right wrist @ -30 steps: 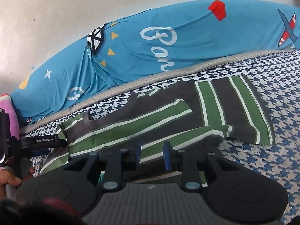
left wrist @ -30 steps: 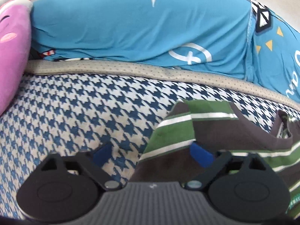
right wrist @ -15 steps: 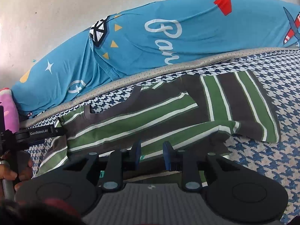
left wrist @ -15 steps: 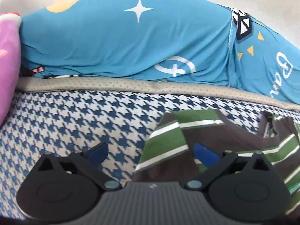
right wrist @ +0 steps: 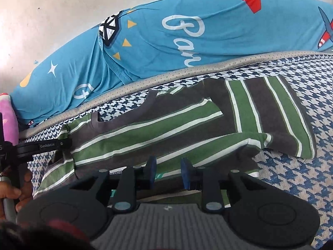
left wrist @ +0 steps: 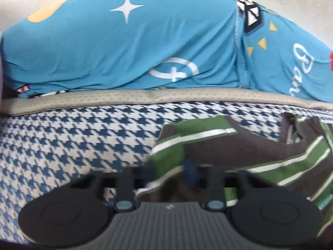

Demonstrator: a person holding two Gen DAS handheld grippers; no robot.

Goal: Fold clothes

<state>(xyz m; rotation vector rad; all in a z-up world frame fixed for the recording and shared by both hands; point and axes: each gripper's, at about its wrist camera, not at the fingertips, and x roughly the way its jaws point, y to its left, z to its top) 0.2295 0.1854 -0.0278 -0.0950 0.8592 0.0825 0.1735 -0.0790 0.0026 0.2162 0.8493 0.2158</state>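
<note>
A green, grey and white striped shirt (right wrist: 166, 125) lies on the houndstooth bedcover (right wrist: 291, 187), partly folded, with one sleeve spread out to the right. My right gripper (right wrist: 168, 173) sits at the shirt's near edge, its blue pads close together with cloth bunched between them. My left gripper (right wrist: 62, 143) pinches the shirt's left end. In the left wrist view the shirt (left wrist: 239, 145) drapes over and between the fingers of the left gripper (left wrist: 168, 175), hiding the left pad.
A long blue printed cushion (right wrist: 187, 41) lies along the wall behind a beige mattress border (left wrist: 145, 98). A pink plush (right wrist: 8, 116) sits at far left. A hand (right wrist: 12, 193) holds the left gripper's handle. Bare bedcover (left wrist: 72, 141) spreads left of the shirt.
The left gripper's fingers have come together from wide open onto the shirt's left edge. The right gripper keeps its narrow grip, and the shirt has barely shifted.
</note>
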